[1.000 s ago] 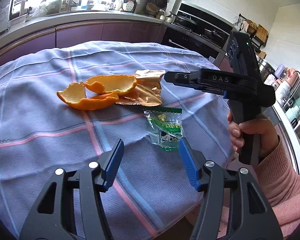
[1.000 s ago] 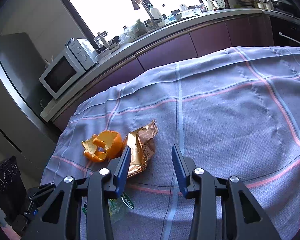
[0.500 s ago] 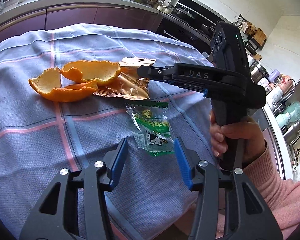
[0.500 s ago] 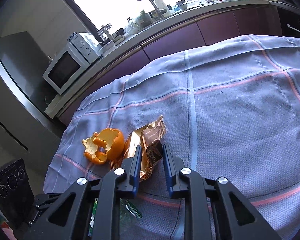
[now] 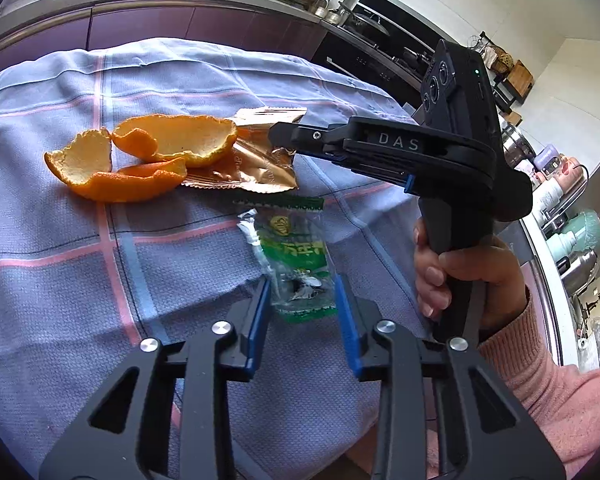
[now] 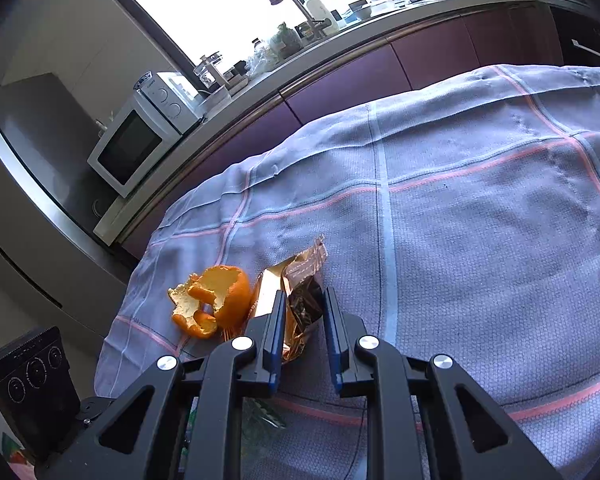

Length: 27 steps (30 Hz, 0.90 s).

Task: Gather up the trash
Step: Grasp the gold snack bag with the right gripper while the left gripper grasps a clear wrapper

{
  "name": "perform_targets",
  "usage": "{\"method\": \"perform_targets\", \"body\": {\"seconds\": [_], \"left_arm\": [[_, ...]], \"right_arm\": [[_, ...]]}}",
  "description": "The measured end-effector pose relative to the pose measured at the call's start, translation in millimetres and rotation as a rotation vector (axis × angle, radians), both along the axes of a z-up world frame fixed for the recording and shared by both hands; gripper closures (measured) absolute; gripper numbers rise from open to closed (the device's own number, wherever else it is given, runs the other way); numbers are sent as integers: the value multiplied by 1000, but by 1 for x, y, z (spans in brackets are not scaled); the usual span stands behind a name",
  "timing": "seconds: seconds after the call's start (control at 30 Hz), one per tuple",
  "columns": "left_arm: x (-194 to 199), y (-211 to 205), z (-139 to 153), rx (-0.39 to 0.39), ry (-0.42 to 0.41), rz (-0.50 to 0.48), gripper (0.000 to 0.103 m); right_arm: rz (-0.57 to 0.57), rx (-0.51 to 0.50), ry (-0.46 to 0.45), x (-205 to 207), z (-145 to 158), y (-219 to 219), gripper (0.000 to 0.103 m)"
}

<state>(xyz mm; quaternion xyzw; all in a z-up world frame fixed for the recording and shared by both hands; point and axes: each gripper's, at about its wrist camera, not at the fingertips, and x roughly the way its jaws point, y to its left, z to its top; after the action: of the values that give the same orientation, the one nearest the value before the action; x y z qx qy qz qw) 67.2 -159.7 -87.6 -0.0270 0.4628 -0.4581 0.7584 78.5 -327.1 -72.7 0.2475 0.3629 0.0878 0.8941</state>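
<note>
Blue-padded fingers [image 5: 256, 320] of the left gripper [image 5: 301, 308] have just been closing and now flank the near end of the crinkled green-and-clear plastic wrapper [image 5: 296, 256]; whether the pads already press it I cannot tell. That wrapper lies flat on the lilac checked tablecloth [image 5: 60, 260]. At ten o'clock from it sits the curled orange peel [image 5: 148, 156], touching the torn gold foil wrapper [image 5: 256, 168] at its three o'clock side. At two o'clock from the green wrapper, the right gripper [image 6: 303, 320], held by a hand [image 5: 467, 276] in a pink sleeve [image 5: 547, 380], reaches to the foil. Its jaws have just been closing too; in the right wrist view the foil wrapper [image 6: 300, 300] stands crumpled between its narrowly spaced fingers [image 6: 278, 328], the left pad against it, the right pad's contact unclear. Orange peel [image 6: 216, 300] lies at nine o'clock of those fingertips.
</note>
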Motion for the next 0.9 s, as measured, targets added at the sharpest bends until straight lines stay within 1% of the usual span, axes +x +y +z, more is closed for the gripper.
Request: {"method": "perform_targets", "body": {"seconds": [0.07,0.23,0.53,0.73,0.9], "left_arm": [[0,3,2,-11,-1,4,80],[-3,9,7,-12,-35,5,82],[-10,31,21,-15,-96,12,83],[-15,51,30,-25,-124,25,83],[-17,72,37,-28,-151,55,83]], "right_arm": [[0,-10,0,1,1,1,89],[-20,-12,-17,-4,4,-3,92],[-76,-60,-42,-24,15,-13,92],[-93,-60,-92,-38,30,-14,92],[-98,-65,-131,-46,42,-9,92]]}}
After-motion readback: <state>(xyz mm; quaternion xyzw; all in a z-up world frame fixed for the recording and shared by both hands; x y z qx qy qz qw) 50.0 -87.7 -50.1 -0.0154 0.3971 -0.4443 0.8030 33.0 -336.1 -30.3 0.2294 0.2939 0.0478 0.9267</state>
